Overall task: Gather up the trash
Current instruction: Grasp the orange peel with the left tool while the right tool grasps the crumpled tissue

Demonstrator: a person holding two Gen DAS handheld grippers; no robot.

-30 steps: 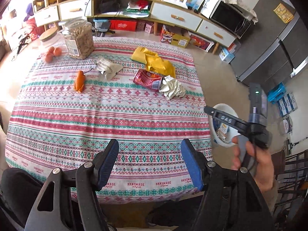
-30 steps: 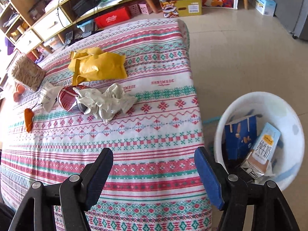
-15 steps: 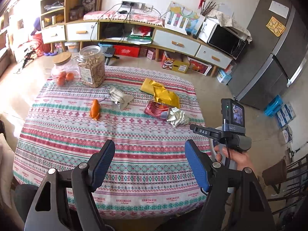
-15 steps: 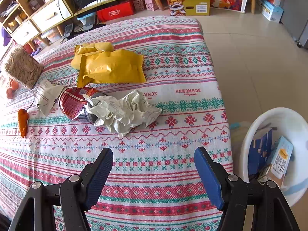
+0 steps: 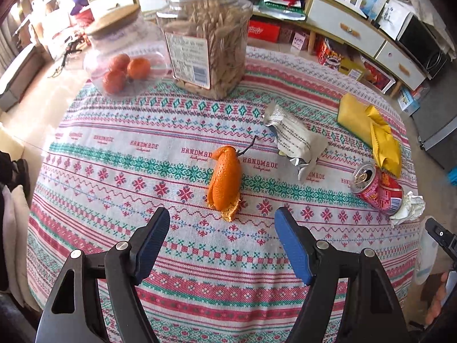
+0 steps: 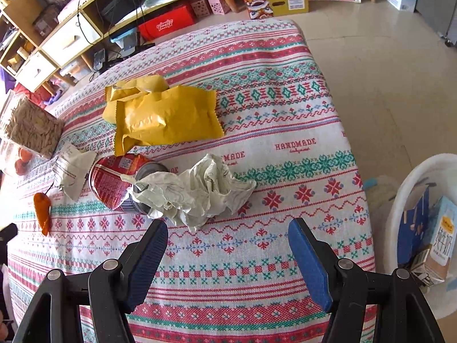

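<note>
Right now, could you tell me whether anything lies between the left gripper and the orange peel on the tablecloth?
Nothing visible does. The left gripper is open, and only bare tablecloth lies between it and the orange peel. The white wrapper and the red can sit off to the right.

Trash spread around red can [image 6: 114,183], lying on its side.
Crumpled paper [image 6: 200,191] touching it; yellow wrapper [image 6: 162,114] behind; orange peel [image 5: 224,180] well apart.

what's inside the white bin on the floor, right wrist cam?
In the white bin: a dark blue carton and a milk carton, both leaning, with paper scraps lower down. The bottom is covered by them and cut off by the frame edge.
</note>
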